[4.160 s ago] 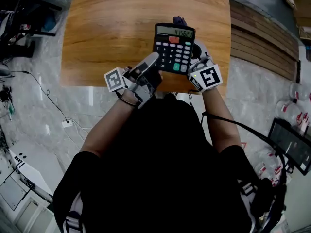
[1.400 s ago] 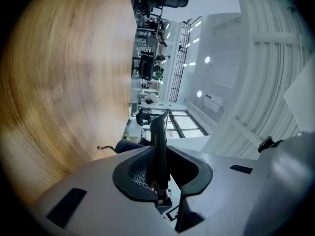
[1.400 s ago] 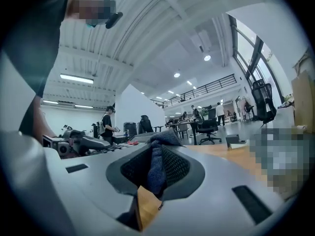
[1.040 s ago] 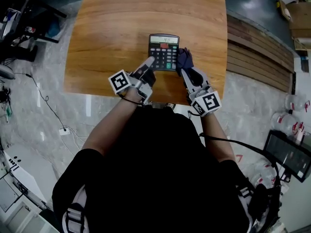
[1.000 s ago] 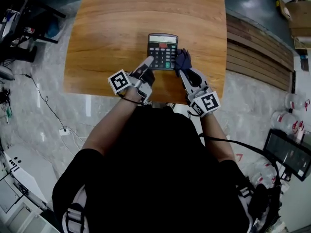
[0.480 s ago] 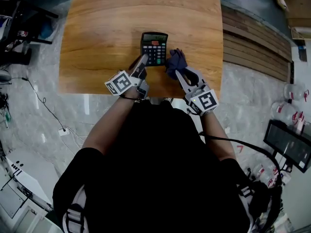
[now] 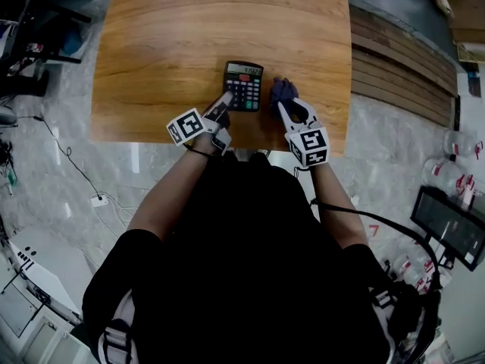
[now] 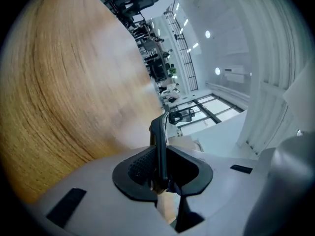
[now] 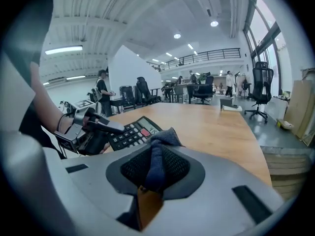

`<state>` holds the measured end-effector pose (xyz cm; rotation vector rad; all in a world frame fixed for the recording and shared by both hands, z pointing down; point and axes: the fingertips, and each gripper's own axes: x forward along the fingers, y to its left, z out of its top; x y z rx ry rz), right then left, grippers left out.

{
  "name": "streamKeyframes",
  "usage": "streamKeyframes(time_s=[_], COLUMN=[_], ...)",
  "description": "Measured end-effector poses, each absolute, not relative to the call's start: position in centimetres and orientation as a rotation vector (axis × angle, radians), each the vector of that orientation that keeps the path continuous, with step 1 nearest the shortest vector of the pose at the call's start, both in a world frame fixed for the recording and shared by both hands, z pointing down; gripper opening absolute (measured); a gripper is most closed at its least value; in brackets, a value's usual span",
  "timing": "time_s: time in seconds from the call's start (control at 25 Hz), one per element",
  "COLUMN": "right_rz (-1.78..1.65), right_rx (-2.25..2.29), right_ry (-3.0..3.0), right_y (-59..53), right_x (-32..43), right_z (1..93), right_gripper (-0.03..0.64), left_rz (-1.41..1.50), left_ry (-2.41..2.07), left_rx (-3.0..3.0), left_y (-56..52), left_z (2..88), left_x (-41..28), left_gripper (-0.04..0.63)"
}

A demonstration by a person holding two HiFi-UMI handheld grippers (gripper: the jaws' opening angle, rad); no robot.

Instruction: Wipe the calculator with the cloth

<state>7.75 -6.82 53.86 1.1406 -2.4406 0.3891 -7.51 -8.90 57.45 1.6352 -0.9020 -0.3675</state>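
The calculator sits just above the middle of the head view, over the near half of the table, keys up and display toward the top of the frame. Whether it lies flat on the wood cannot be told. The left gripper comes in from the lower left and is clamped on the calculator's lower left corner. In the left gripper view its jaws are closed on the thin dark edge, seen end-on. The cloth, dark blue and bunched, lies just right of the calculator, close to its right edge. The right gripper is pinched shut on it. In the right gripper view a fold of cloth stands up between the pads.
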Motion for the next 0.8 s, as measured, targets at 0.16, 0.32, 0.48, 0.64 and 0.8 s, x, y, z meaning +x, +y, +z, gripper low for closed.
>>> streamKeyframes(time_s=[0.16, 0.32, 0.48, 0.64, 0.8], right_rz=[0.429, 0.460, 0.496, 0.521, 0.543], right_rx=[1.119, 1.101, 1.081, 1.042, 1.024], right_ry=[-2.359, -2.311, -2.261, -2.226, -2.173], right_y=[-6.9, -7.1, -6.7, -6.3, -6.0], right_x=[7.4, 7.4, 7.2, 6.5, 6.1], right_z=[56.4, 58.0, 59.5, 60.5, 61.6], right_gripper=[0.063, 0.063, 0.063, 0.063, 0.063], left_rz=[-0.251, -0.155, 0.069, 0.302, 0.505], left_ry=[-0.904, -0.931, -1.024, -1.119, -1.204], left_rx=[1.668, 1.722, 1.844, 1.976, 2.059], left_y=[-8.1, -8.1, -7.8, -7.7, -7.8], left_z=[58.8, 59.4, 60.2, 60.3, 60.7], left_x=[-6.9, -6.8, -7.3, -7.5, -7.8], left_gripper=[0.072, 0.072, 0.083, 0.101, 0.112])
